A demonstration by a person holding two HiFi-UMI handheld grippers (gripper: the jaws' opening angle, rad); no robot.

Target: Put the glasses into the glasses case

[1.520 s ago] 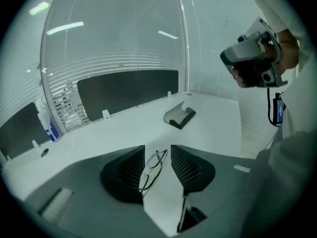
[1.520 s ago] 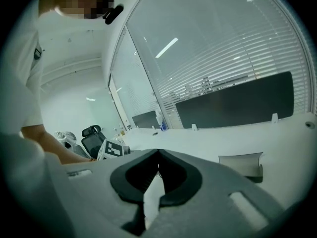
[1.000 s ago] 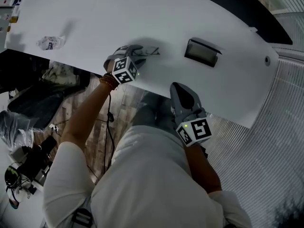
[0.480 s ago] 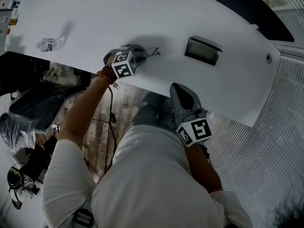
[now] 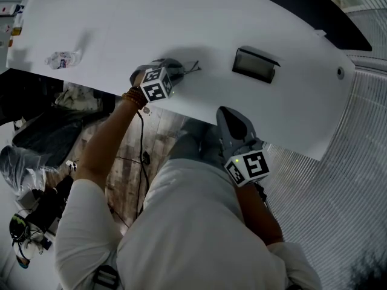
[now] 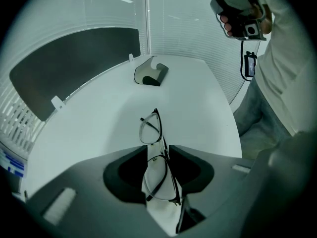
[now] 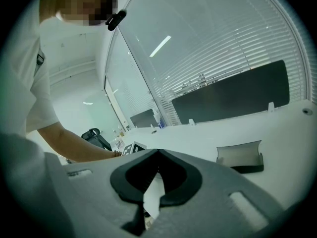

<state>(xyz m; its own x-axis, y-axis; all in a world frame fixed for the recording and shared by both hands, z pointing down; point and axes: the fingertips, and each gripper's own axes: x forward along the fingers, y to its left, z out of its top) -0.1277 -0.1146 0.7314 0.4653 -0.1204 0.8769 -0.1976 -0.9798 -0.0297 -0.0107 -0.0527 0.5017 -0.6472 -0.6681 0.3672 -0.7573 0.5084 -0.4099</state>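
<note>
Thin black-framed glasses (image 6: 150, 130) lie on the white table (image 5: 242, 17), with one temple (image 5: 192, 68) poking out to the right of my left gripper (image 5: 172, 68). In the left gripper view, that gripper (image 6: 158, 147) points steeply down. Its jaws have just been closing and now pinch the frame near the bridge, with one lens between them and one beyond. The open dark glasses case (image 5: 257, 65) (image 6: 151, 73) (image 7: 240, 157) stands further right on the table. My right gripper (image 5: 233, 116) (image 7: 157, 151) hovers at the table's near edge, shut and holding nothing.
A crumpled clear wrapper (image 5: 62, 57) lies at the table's far left. A dark partition (image 6: 74, 68) runs along the back edge. Bags and cables (image 5: 42, 132) sit on the floor to the left, below the table's front edge.
My left gripper has tipped more steeply over the glasses and its jaws have narrowed onto the frame. The right gripper and the case have not moved.
</note>
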